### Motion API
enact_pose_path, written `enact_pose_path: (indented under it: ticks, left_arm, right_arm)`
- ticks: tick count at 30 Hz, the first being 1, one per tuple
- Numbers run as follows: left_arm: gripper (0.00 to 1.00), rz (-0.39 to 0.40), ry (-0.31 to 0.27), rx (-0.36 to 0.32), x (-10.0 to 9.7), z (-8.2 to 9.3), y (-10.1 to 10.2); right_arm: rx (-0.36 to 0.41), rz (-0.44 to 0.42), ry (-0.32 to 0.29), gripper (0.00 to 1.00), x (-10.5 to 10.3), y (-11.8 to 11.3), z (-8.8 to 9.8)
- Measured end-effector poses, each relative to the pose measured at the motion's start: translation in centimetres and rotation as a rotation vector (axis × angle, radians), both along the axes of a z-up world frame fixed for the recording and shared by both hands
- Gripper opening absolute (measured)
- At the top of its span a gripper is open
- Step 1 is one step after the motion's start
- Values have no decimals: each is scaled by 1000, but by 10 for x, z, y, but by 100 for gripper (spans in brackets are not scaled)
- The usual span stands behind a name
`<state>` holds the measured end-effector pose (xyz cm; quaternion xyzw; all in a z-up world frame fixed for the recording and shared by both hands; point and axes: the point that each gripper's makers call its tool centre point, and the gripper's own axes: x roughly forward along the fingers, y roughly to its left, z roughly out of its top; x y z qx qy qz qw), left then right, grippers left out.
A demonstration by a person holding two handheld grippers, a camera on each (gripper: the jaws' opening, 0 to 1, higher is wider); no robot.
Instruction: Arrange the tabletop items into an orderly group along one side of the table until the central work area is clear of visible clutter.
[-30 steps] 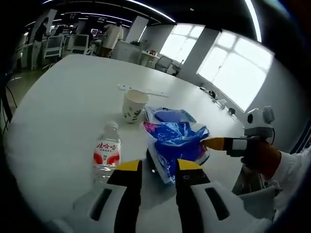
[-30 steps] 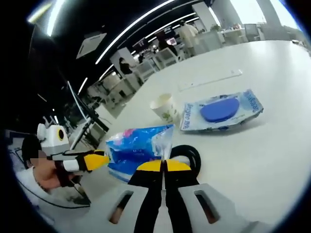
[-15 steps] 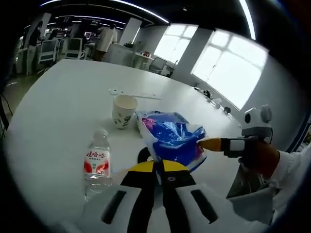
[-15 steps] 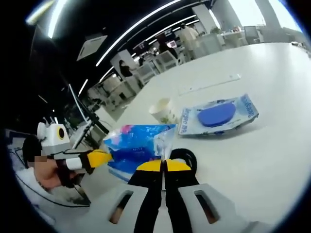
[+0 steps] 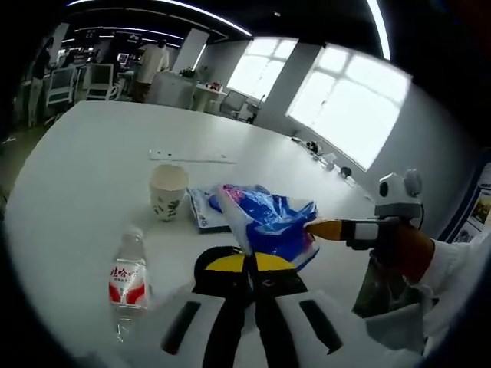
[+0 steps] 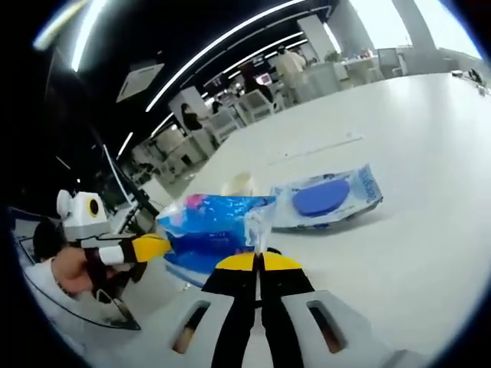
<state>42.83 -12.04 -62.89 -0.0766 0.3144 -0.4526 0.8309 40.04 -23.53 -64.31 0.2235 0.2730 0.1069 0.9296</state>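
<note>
while both grippers, left (image 5: 247, 263) and right (image 6: 261, 261), pinch the blue snack bag (image 5: 268, 222) with jaws closed, lift it level, clear of the paper cup (image 5: 167, 191) and water bottle (image 5: 128, 278).

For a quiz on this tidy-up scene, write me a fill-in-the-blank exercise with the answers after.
1. Both grippers are shut on the blue ____ bag.
2. The paper cup stands ____ on the white table.
3. The water bottle has a ____ label.
4. The wipes pack lies ____ on the table.

Missing words: plastic; upright; red; flat
</note>
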Motion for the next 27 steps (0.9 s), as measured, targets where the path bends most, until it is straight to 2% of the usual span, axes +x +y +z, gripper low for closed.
enact_pose_path:
  ticks: [11,16,27]
  left_arm:
    - [0,-84,-37,-7,17,24,-35]
    - [0,-140,-75,8,25,36,-59]
    - [0,-193,-88,-22,29,48,-119]
  right_arm:
    - [-10,-51,-46,0,8,-29,20]
    - [-22,-79,-68,0,12,-49,29]
    - [-70,-144,-95,0,13,-104,49]
